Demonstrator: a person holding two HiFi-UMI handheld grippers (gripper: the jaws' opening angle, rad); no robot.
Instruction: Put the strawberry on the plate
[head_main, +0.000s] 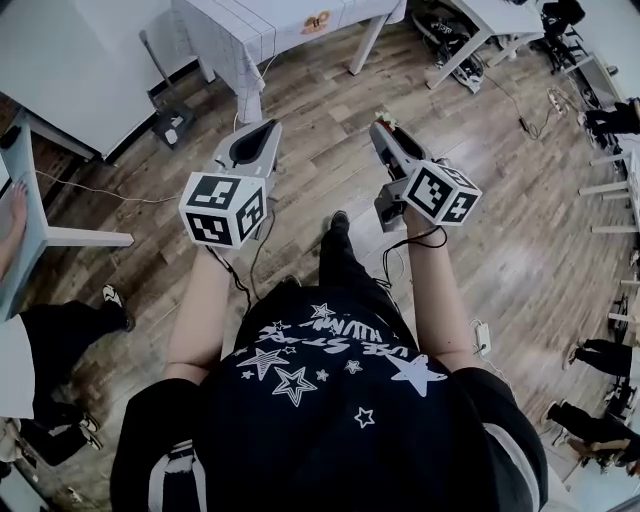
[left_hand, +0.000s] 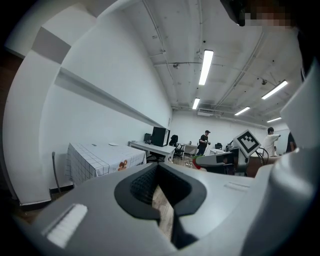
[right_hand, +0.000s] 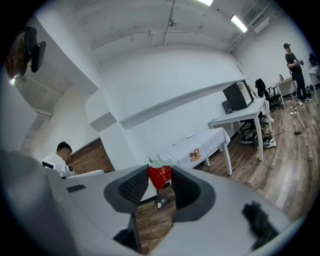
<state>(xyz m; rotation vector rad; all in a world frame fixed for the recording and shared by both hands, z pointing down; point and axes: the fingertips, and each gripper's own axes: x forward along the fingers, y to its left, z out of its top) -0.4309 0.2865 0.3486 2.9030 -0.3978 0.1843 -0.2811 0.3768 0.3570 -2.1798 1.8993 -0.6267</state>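
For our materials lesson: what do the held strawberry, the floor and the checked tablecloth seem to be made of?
The strawberry: probably plastic, a toy; even bright red, stiff pale leaves. The floor: wood or wood-look laminate, low sheen; plank seams and grain show. The tablecloth: thin fabric, matte; it hangs down at the sides.

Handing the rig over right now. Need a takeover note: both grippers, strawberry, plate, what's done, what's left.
Left gripper: jaws together, nothing in them, held in the air over the wood floor.
Right gripper: shut on the strawberry, held in the air beside the left one.
Plate: cannot be made out for certain in any view. A checked-cloth table stands ahead.
Done: the strawberry is gripped and off any surface.
Left: locate the plate, carry the strawberry over it, lower it, open the right gripper.
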